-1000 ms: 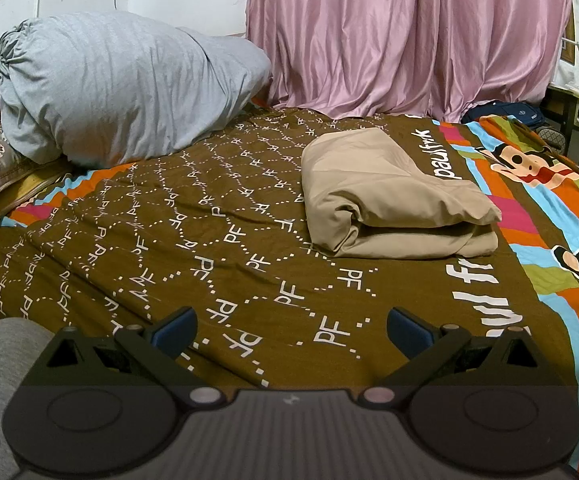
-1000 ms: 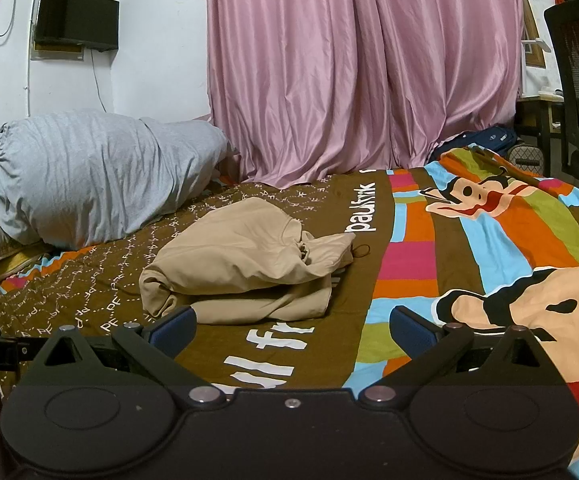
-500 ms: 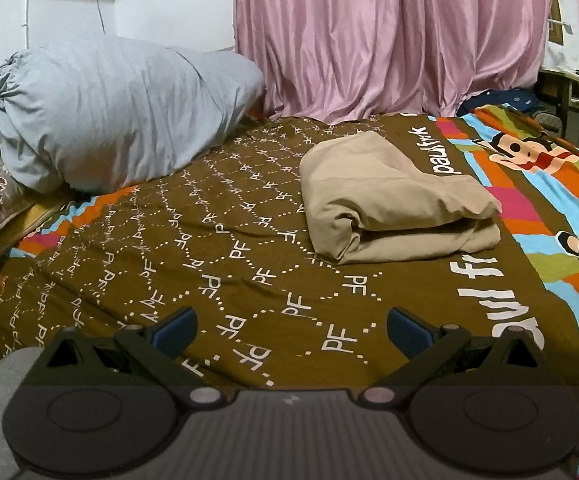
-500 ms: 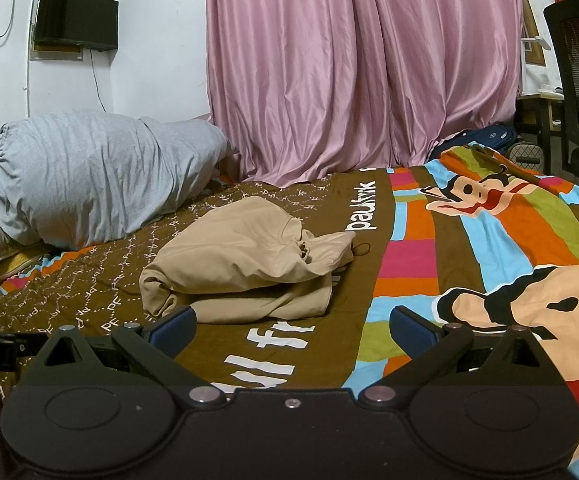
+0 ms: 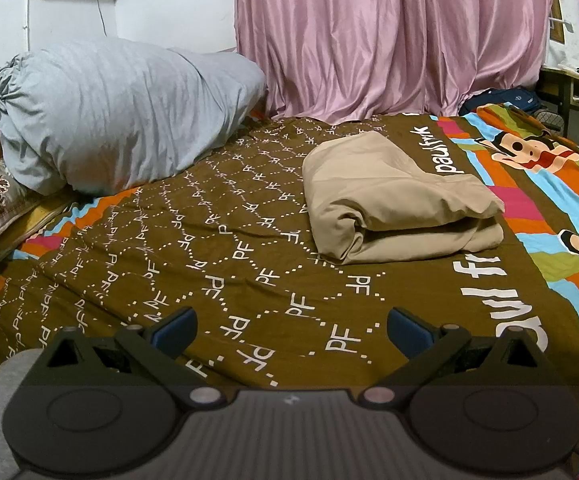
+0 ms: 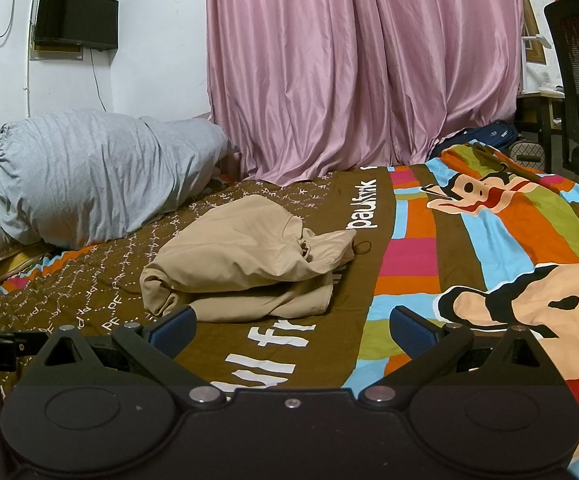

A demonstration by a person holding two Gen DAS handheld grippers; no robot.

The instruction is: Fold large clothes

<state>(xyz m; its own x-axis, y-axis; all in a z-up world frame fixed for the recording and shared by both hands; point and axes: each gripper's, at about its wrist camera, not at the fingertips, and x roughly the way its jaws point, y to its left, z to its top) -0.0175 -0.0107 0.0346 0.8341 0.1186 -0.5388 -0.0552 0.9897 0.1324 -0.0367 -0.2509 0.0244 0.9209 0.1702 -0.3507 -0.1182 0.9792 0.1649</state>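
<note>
Left wrist: one left tool (image 5: 289, 326), fingers apart, empty; one folded beige garment (image 5: 393, 204) on bedspread (image 5: 209, 264); one grey bundle (image 5: 117, 108)
Right wrist: one right tool (image 6: 291, 324), apart, empty; same garment (image 6: 245, 256) ahead

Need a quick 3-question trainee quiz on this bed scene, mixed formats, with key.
1. True or false: the folded beige cloth garment lies on the patterned brown bedspread.
2. Which gripper is shut on cloth? A) left gripper B) right gripper C) neither
3. Fill in: behind the bed hangs a pink ____.

Key
1. True.
2. C; both sets of jaws stand open and empty, short of the garment.
3. Curtain.
</note>
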